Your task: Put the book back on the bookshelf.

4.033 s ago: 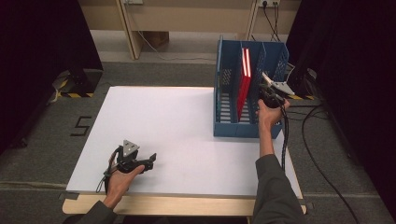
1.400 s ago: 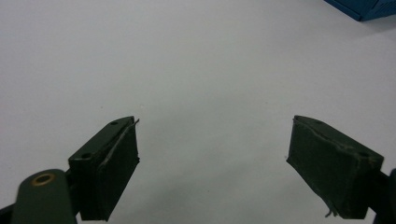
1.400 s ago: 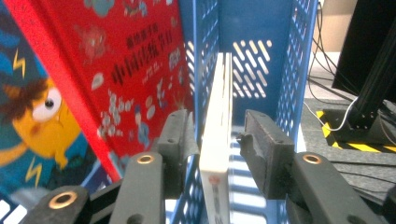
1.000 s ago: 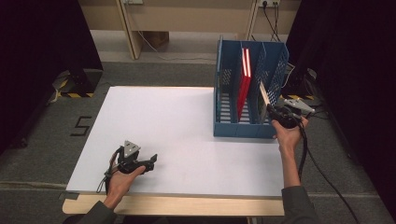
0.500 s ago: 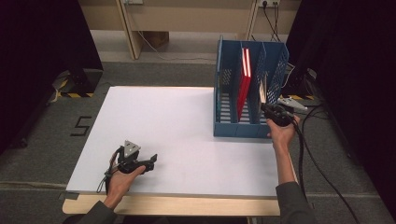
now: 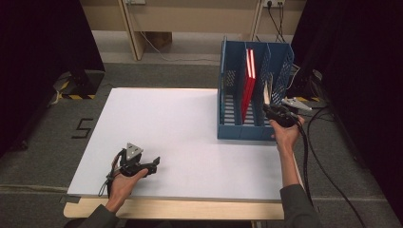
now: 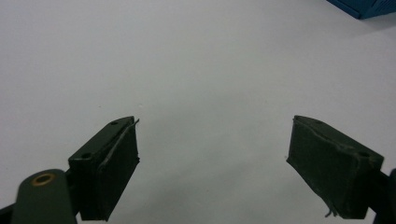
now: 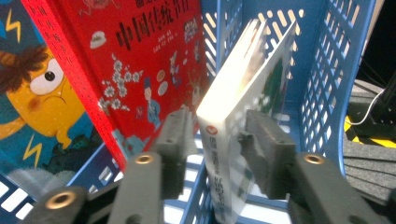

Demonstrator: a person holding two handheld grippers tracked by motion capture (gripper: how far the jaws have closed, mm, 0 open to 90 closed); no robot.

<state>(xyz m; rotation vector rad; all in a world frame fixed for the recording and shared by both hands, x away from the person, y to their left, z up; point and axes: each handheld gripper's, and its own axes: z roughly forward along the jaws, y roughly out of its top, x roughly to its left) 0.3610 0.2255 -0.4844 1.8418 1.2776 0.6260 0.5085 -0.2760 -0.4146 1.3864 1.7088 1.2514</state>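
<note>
- Left of the blue file rack [image 6: 254,102], well apart from it, the left gripper [image 6: 151,166] rests on the white table [image 6: 180,128] near the front edge. Its jaws stand wide apart with nothing between them; judged idle, parked out of the way.
- At the rack's middle compartment, a red book [image 6: 248,83] stands upright against the divider, judged already filed.
- At the rack's right-hand compartment, a white book [image 8: 243,107] stands tilted, spine toward the gripper, its top leaning on the perforated outer wall.
- At the front opening of that compartment, the right gripper [image 8: 215,140] has just been opening its jaws. The white book sits between them, the right pad close against the cover, a gap showing at the left pad. Judged a release: the rack wall now carries the book's weight.
</note>
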